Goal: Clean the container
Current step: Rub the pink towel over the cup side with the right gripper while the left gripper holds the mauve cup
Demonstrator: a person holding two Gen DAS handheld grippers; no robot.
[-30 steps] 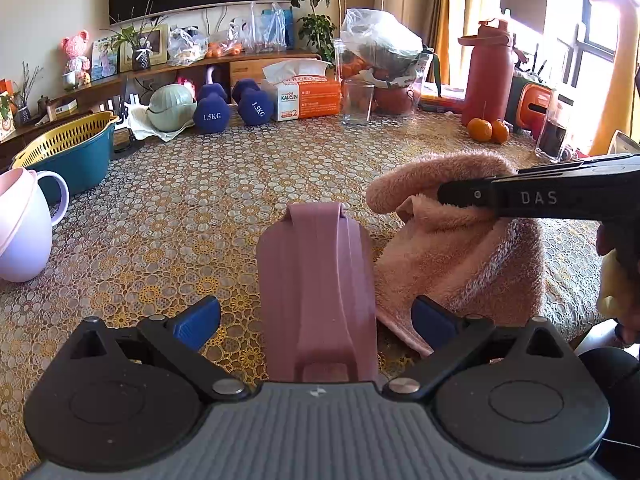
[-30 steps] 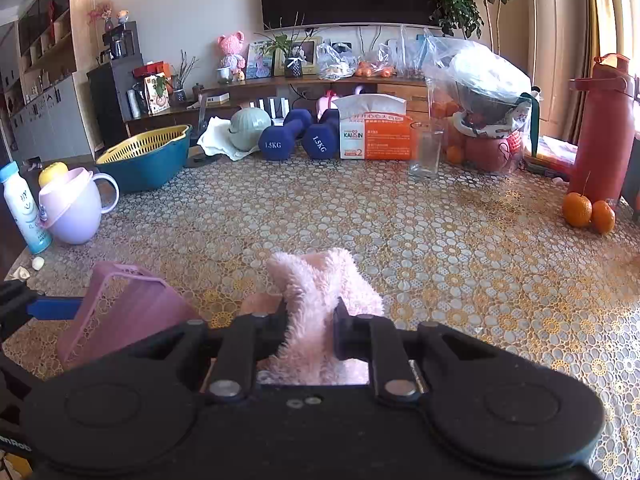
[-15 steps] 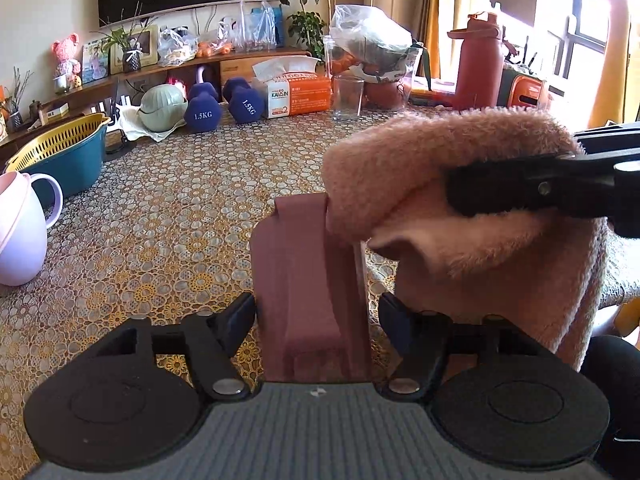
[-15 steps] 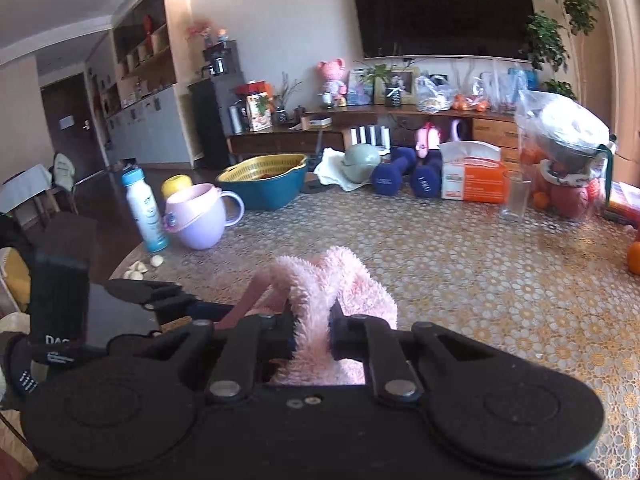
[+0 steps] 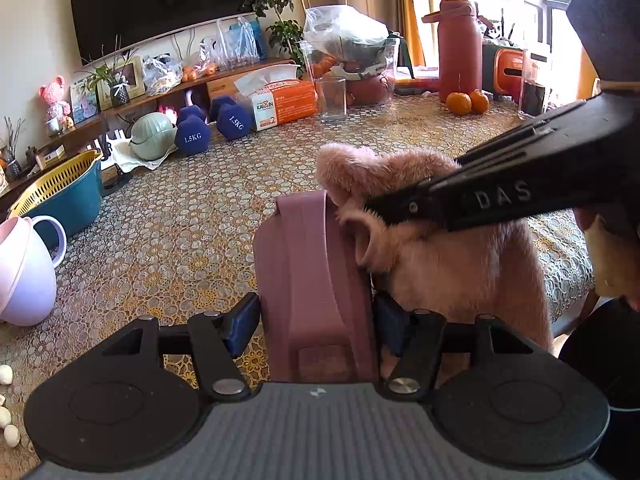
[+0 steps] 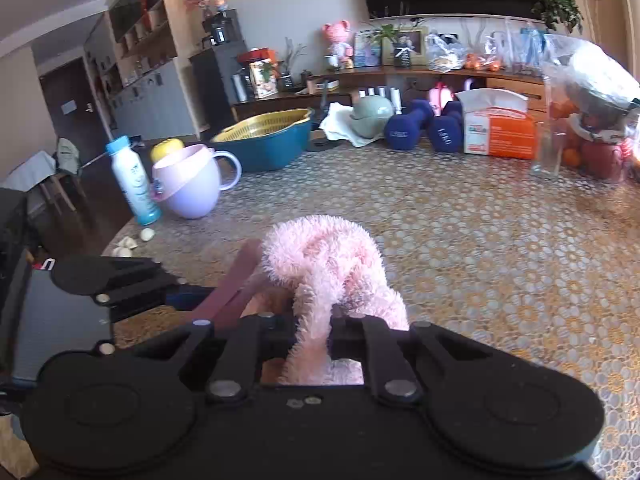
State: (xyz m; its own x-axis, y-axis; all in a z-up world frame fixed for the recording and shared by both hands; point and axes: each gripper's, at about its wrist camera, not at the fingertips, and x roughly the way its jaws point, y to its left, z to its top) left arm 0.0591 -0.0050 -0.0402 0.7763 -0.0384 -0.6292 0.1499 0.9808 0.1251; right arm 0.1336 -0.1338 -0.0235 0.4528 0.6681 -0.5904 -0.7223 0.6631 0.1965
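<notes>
A mauve plastic container (image 5: 312, 280) stands tilted over the patterned table, held between the blue pads of my left gripper (image 5: 316, 326). Its jaws are closing, and both pads press the container's sides. My right gripper (image 6: 312, 332) is shut on a fluffy pink cloth (image 6: 324, 256), its jaws closing tight on it. In the left wrist view its black finger (image 5: 460, 200) comes in from the right. There the cloth (image 5: 460, 264) touches the container's upper right rim. The right wrist view shows the container (image 6: 236, 288) edge-on beside the left gripper (image 6: 120, 284).
A lilac mug (image 5: 24, 268) and a teal basin with a yellow strainer (image 5: 60, 192) sit at the left. Blue dumbbells (image 5: 192, 134), a tissue box (image 5: 280, 102), a glass (image 5: 332, 98), oranges (image 5: 466, 102) and a red flask (image 5: 458, 44) line the far side. A white bottle (image 6: 134, 180) stands by the mug.
The left jaws went from wide open to closed on the container. The right gripper lifted the cloth off the table and brought it against the container's rim.
</notes>
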